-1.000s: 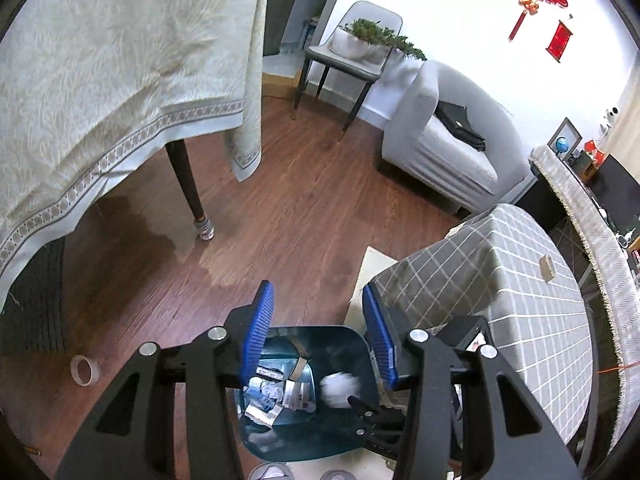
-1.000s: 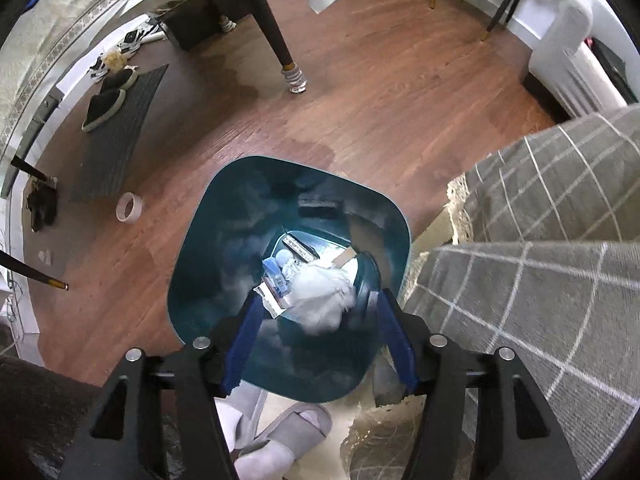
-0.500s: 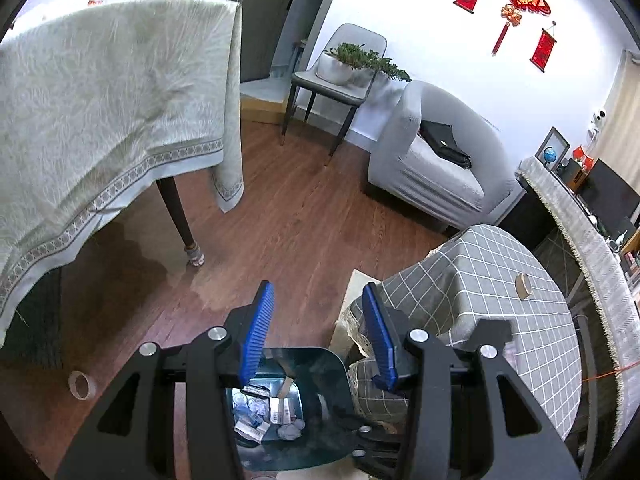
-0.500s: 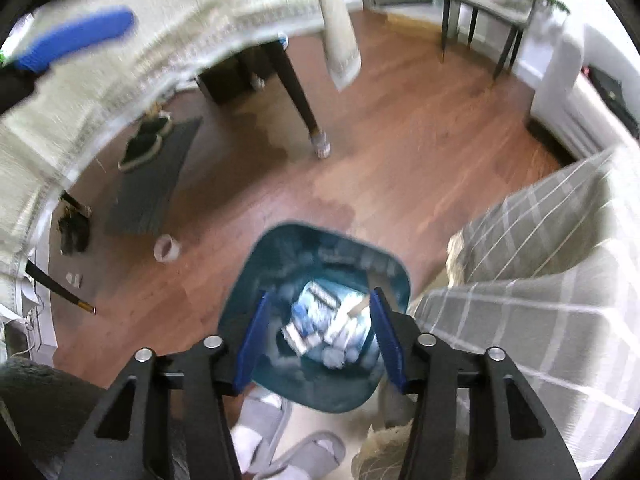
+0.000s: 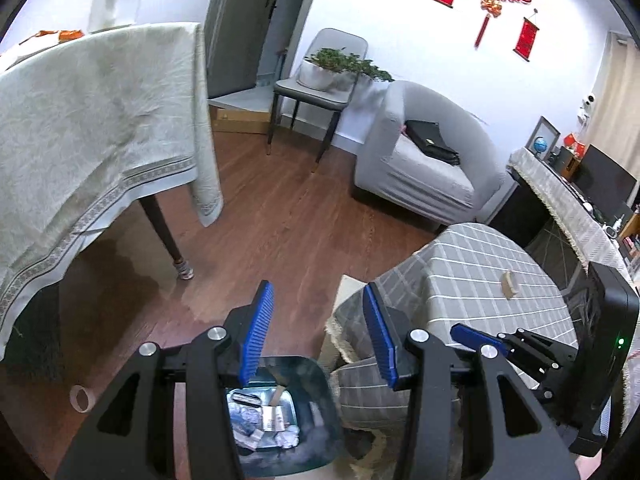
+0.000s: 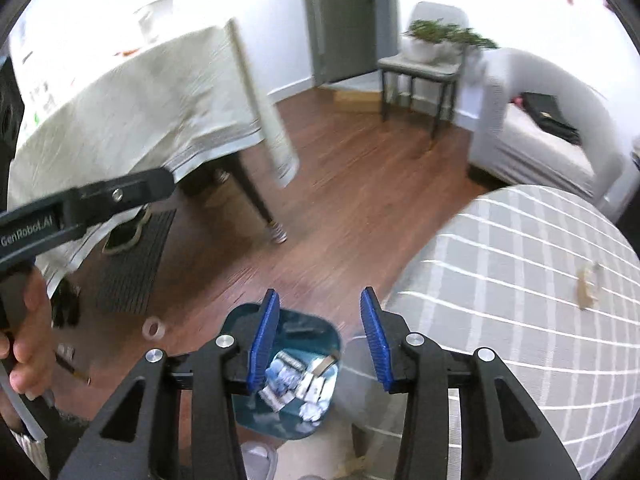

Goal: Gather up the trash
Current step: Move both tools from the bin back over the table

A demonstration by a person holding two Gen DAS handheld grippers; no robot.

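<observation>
A dark teal trash bin (image 5: 316, 432) stands on the wood floor below both grippers; it also shows in the right wrist view (image 6: 320, 332). It holds wrappers and crumpled paper (image 5: 268, 424). My left gripper (image 5: 318, 336) is open and empty, high above the bin. My right gripper (image 6: 320, 338) is open and empty, also high above the bin. A small brown scrap (image 5: 509, 283) lies on the checked grey cloth of the low table (image 5: 460, 280); it also shows in the right wrist view (image 6: 587, 289).
A tall table with a pale cloth (image 5: 88, 128) stands at the left. A tape roll (image 5: 81, 398) lies on the floor. A grey armchair (image 5: 432, 160) with a black bag and a chair with a plant (image 5: 320, 80) stand at the back. Slippers lie by the bin.
Both grippers have risen and tilted up from the bin, which now looks smaller and lower. The white crumpled paper that was between the right fingers now lies in the bin.
</observation>
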